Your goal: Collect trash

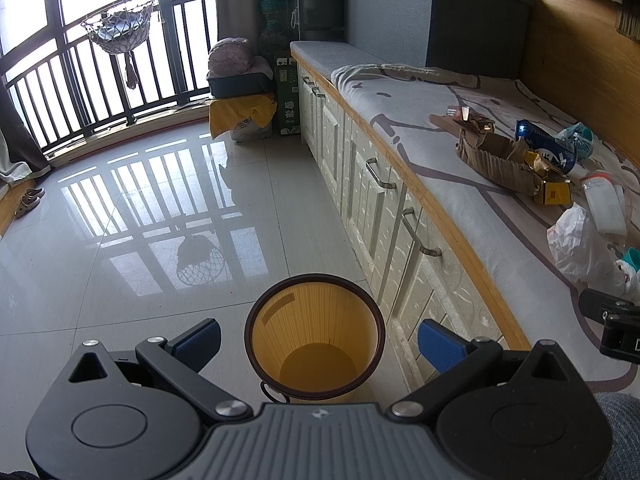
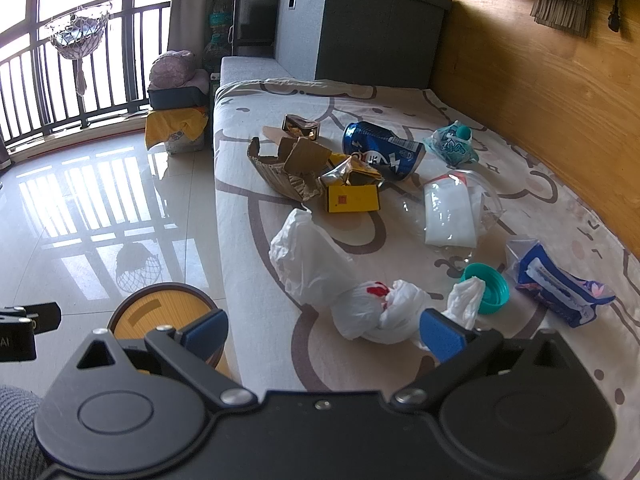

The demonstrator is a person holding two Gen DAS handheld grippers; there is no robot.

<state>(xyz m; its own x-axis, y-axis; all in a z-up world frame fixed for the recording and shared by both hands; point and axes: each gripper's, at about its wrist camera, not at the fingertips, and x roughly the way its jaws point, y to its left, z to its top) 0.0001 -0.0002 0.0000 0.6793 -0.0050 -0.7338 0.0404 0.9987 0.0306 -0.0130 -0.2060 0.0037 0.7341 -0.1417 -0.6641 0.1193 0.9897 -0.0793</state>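
A home: cushioned window bench (image 2: 248, 280) over cabinets (image 1: 360, 184) (balcony railing (image 1: 100, 80) beyond).

an empty yellow bin (image 1: 315, 342) with a dark rim stands upright on the floor beside the bench, where a crumpled white plastic bag (image 2: 320, 268), blue can (image 2: 382, 155), torn cardboard (image 2: 290, 168) and yellow box (image 2: 353, 199) lie scattered.

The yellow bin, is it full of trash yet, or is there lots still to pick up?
Nothing looks done yet: the yellow bin on the floor shows a bare bottom. Nothing is in hand either; the left gripper and the right gripper are both open and hold nothing. Everything is left on the mat: the white plastic bag, blue can, torn cardboard, yellow box and teal cap.
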